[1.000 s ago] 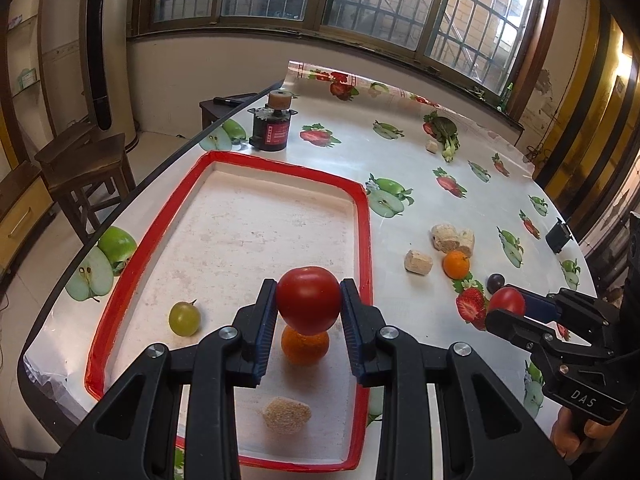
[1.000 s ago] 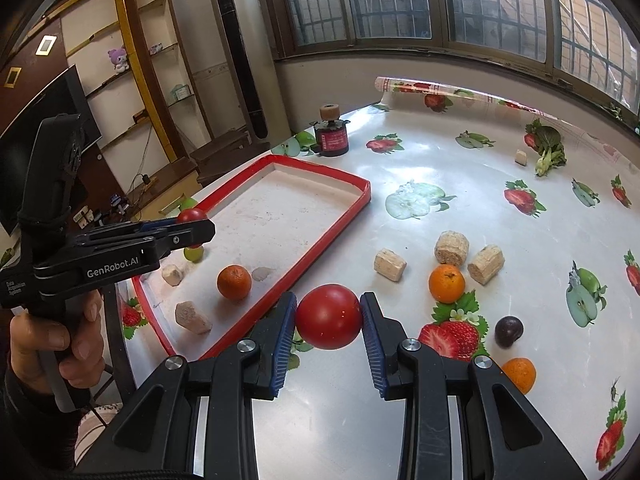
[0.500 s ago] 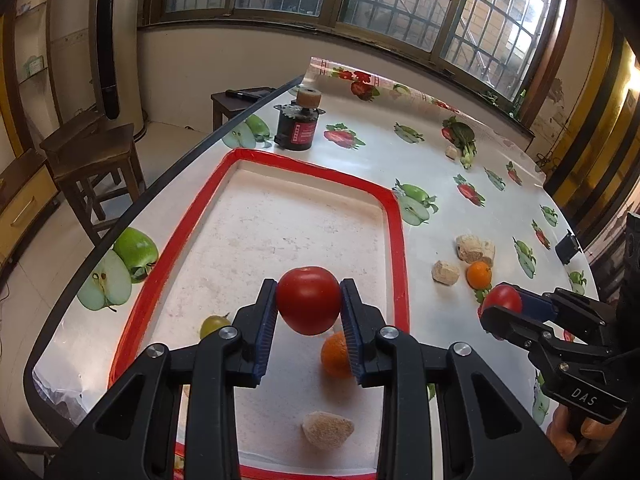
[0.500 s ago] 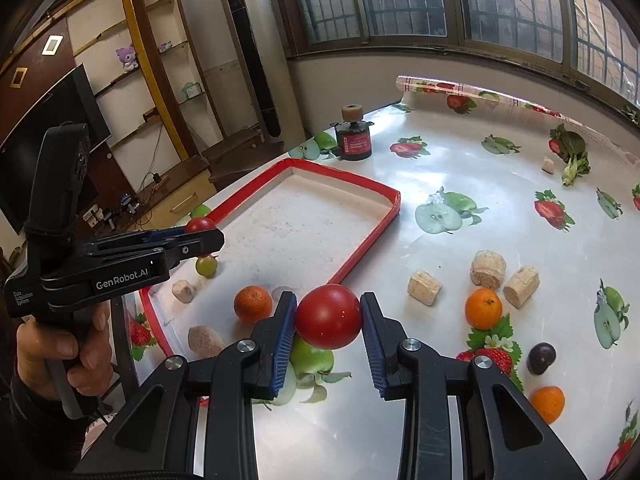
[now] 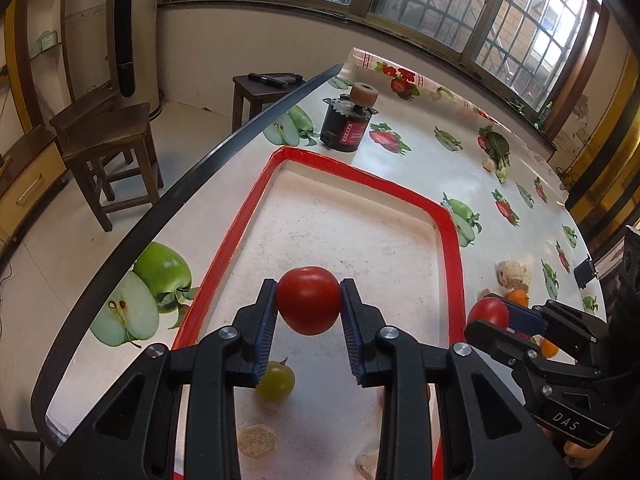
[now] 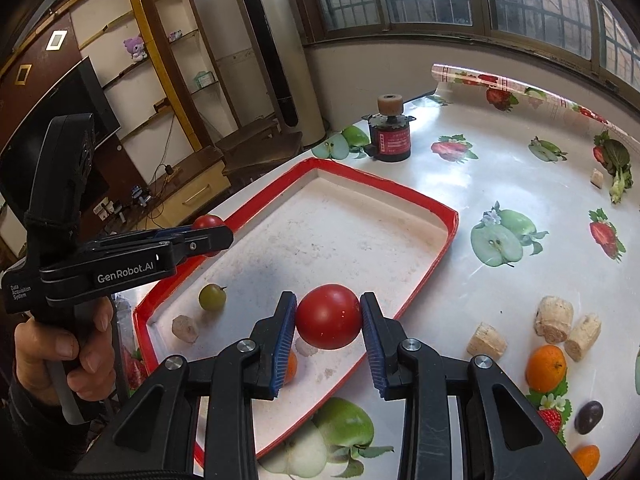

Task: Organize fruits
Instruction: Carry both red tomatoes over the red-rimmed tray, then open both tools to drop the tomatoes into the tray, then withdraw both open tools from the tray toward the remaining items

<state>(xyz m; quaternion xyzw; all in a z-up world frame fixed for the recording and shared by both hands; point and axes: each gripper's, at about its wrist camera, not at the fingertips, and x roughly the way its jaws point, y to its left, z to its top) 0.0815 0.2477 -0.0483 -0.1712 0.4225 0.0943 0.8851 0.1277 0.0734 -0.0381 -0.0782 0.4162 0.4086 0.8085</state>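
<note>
tomatoes sit one in each gripper. left gripper (image 5: 309, 308) has its blue pads pressed on both sides of a red tomato (image 5: 309, 300), held above the tray (image 5: 451, 240), over its white floor near the middle. right gripper (image 6: 329, 320) is clamped the same way on a second tomato (image 6: 329, 316), held above the tray's near right part, just inside the red rim.

in the right wrist view the left gripper shows from the side at the left, a hand (image 6: 60, 356) wrapped round its handle, its tomato above the tray's far-left rim. in the left wrist view the right gripper (image 5: 490, 316) shows at the right with its tomato beside the tray's right rim.

in the tray lie a green grape (image 6: 212, 297), a pale cork-like lump (image 6: 185, 329) near it, and an orange (image 6: 291, 364) mostly hidden behind the right gripper's left finger. a second pale lump lies partly behind the second tomato.

on the fruit-print tablecloth (image 6: 500, 168) to the right of the tray lie three cork-like pieces (image 6: 554, 320) close together, an orange fruit (image 6: 546, 368) just beside them, a dark plum (image 6: 589, 417) nearer the edge and another orange fruit (image 6: 586, 460) at the bottom right. a small black motor (image 6: 392, 136) with a tan cap stands upright past the tray's far end. a leafy green vegetable (image 6: 618, 168) lies far right, a small pale piece beside it.
</note>
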